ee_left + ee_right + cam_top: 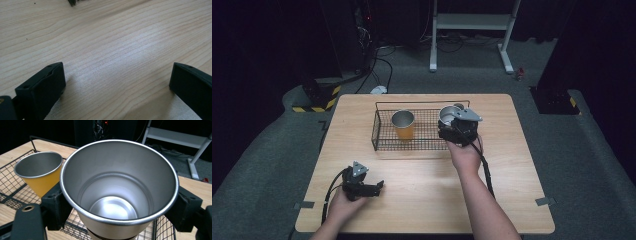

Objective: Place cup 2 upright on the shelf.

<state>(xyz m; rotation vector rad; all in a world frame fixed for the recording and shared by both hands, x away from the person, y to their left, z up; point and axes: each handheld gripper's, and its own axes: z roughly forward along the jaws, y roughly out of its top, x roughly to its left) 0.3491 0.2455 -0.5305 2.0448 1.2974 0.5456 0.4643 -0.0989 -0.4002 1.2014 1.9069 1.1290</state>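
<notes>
A black wire basket (pixel 382 142) stands on the far middle of the wooden table (pixel 422 200). Inside it an orange cup (pixel 403 127) with a steel lining stands upright. My right gripper (pixel 452 119) is at the basket's right end, shut on a bare steel cup (pixel 448 114) held upright with its mouth open. In the right gripper view the steel cup (pixel 117 182) sits between the two jaws, with the orange cup (pixel 41 178) to its left and the basket's mesh (pixel 10 185) below. Whether the steel cup touches the mesh is hidden. My left gripper (pixel 379 186) rests open near the table's front left.
In the left gripper view, bare wood (pixel 112 50) lies between the spread fingers (pixel 42 90). Past the table's far edge are a white stand (pixel 472 22), cables and dark equipment on a grey floor.
</notes>
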